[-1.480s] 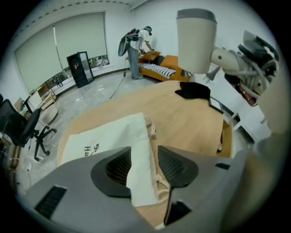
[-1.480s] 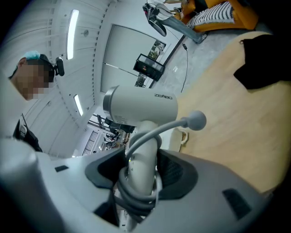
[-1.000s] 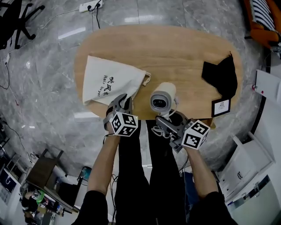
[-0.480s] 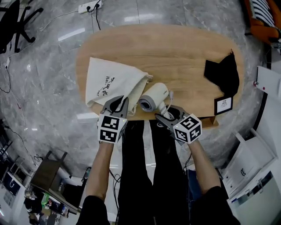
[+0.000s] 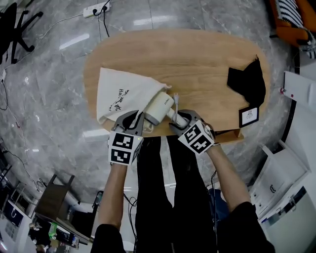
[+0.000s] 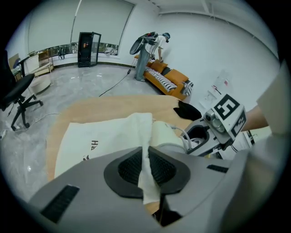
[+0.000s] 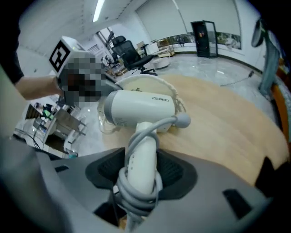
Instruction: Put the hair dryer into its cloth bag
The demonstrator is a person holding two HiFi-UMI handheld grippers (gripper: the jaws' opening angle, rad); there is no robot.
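Observation:
A cream cloth bag [image 5: 121,94] with black print lies at the left of the oval wooden table [image 5: 197,59]. My left gripper [image 5: 136,120] is shut on the edge of the bag's mouth; in the left gripper view a fold of cloth [image 6: 146,168] is pinched between the pads and held up off the table. My right gripper [image 5: 178,118] is shut on the cord-wrapped handle [image 7: 142,168] of the white hair dryer [image 5: 159,106]. The dryer's barrel [image 7: 141,107] points left at the bag's mouth [image 7: 136,84], its front end at the opening.
A black cloth [image 5: 249,84] lies at the table's right end, with a small framed card [image 5: 249,117] in front of it. On the marble floor are a power strip [image 5: 96,7] and an office chair [image 5: 15,20]. Both grippers work at the table's near edge.
The right gripper swung the hair dryer down and left, from facing up to pointing at the bag. The left gripper closed on the bag's mouth edge and lifted it.

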